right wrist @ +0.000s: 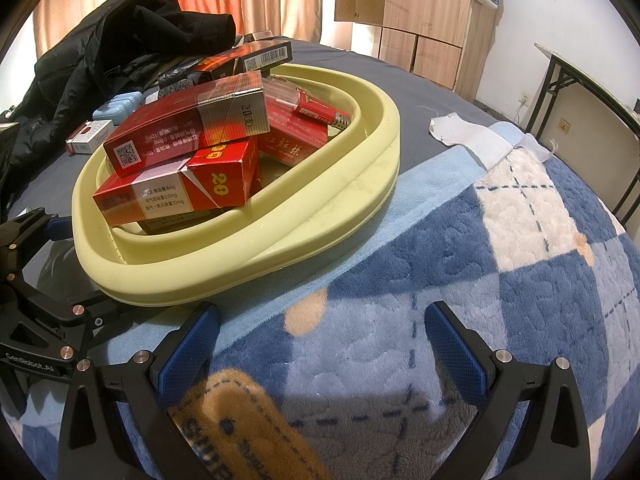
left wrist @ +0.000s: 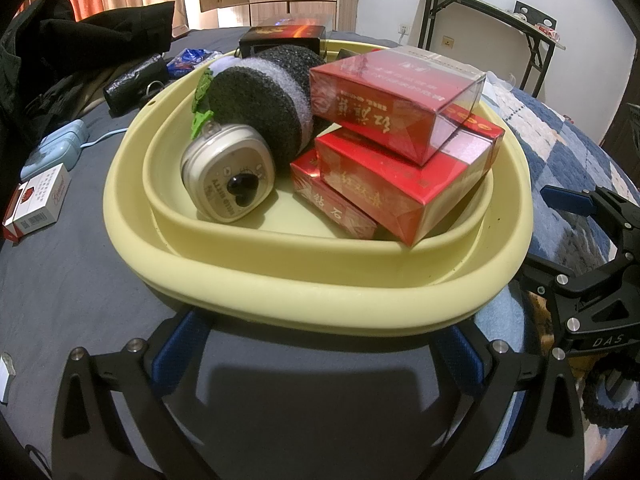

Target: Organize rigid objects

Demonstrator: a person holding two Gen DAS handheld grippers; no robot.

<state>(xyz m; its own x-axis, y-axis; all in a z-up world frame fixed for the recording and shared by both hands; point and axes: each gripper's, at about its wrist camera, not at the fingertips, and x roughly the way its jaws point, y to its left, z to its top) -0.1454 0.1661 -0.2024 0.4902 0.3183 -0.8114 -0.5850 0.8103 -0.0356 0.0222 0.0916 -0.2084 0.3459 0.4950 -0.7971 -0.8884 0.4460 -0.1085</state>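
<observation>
My left gripper (left wrist: 320,354) and right gripper (right wrist: 320,344), fingers wide, flank the yellow basin (left wrist: 320,284) of red boxes (left wrist: 400,188) on the bed.

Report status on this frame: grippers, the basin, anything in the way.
Left gripper open, empty, at basin near rim. Right gripper open, empty, over blanket. Red boxes stacked in basin. White pack outside it.

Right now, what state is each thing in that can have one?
left gripper: open, empty, at the basin's near rim
right gripper: open, empty, over the blanket
yellow basin: upright, filled
red cartons: closed, stacked askew in the basin
white pack: outside the basin, closed
</observation>
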